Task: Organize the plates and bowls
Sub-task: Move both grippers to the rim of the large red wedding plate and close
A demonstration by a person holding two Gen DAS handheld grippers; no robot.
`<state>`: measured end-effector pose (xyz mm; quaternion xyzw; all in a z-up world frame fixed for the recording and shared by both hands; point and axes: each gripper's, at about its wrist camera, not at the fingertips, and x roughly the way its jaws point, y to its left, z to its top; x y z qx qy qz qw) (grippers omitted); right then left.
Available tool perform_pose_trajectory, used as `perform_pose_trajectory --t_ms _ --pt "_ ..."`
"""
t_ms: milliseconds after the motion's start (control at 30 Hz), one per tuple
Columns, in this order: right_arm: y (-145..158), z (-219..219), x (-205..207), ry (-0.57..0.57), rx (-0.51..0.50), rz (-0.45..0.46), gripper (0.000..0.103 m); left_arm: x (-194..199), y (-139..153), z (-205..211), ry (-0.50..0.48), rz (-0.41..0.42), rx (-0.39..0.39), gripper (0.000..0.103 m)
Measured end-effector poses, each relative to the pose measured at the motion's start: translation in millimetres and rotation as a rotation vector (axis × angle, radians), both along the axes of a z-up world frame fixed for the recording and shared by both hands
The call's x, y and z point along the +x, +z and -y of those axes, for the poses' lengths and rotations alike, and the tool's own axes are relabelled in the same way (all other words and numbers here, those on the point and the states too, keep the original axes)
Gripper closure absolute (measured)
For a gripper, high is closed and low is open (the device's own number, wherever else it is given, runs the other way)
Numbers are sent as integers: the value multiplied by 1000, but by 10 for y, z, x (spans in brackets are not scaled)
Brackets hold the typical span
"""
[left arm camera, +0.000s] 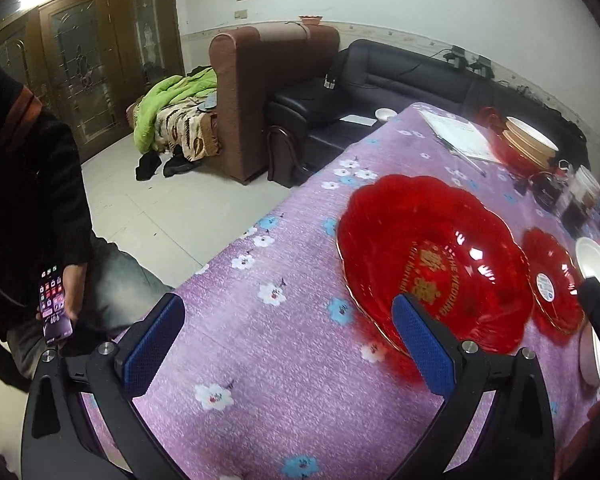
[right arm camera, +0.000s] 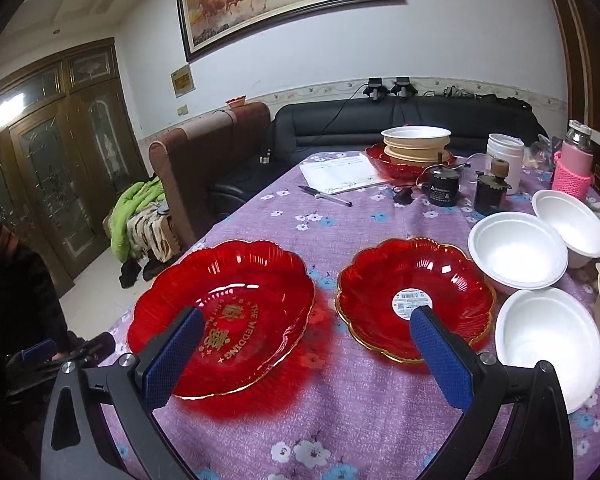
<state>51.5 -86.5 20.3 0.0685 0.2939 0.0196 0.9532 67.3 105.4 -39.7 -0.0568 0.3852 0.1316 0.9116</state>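
A large red scalloped plate with gold wedding lettering [right arm camera: 228, 316] lies on the purple flowered tablecloth [right arm camera: 320, 408]; it also shows in the left wrist view [left arm camera: 432, 256]. A smaller red plate with a white sticker [right arm camera: 416, 296] lies to its right, also in the left wrist view [left arm camera: 554, 280]. Three white foam bowls [right arm camera: 518, 258] [right arm camera: 570, 222] [right arm camera: 548, 340] sit to the right. My right gripper [right arm camera: 304, 356] is open above the near gap between the two plates. My left gripper [left arm camera: 292, 344] is open, its right finger over the large plate's near rim.
A stack of cream and white bowls on another red plate [right arm camera: 416, 146] stands at the far end, with papers [right arm camera: 340, 174], a pen [right arm camera: 326, 196], dark jars [right arm camera: 444, 188], a white tub [right arm camera: 504, 156] and a pink bottle [right arm camera: 574, 164]. A person with a phone [left arm camera: 54, 304] sits left.
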Motion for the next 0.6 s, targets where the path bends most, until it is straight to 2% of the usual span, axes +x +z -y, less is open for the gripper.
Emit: perform_pose_trajectory --t_ms 267,600 --pt "-165 227 65 -23 120 -10 1 94 -81 -4 1 -26 -1 0" --pt "-163 139 207 -16 140 -84 1 238 -111 -18 -4 -62 9 0"
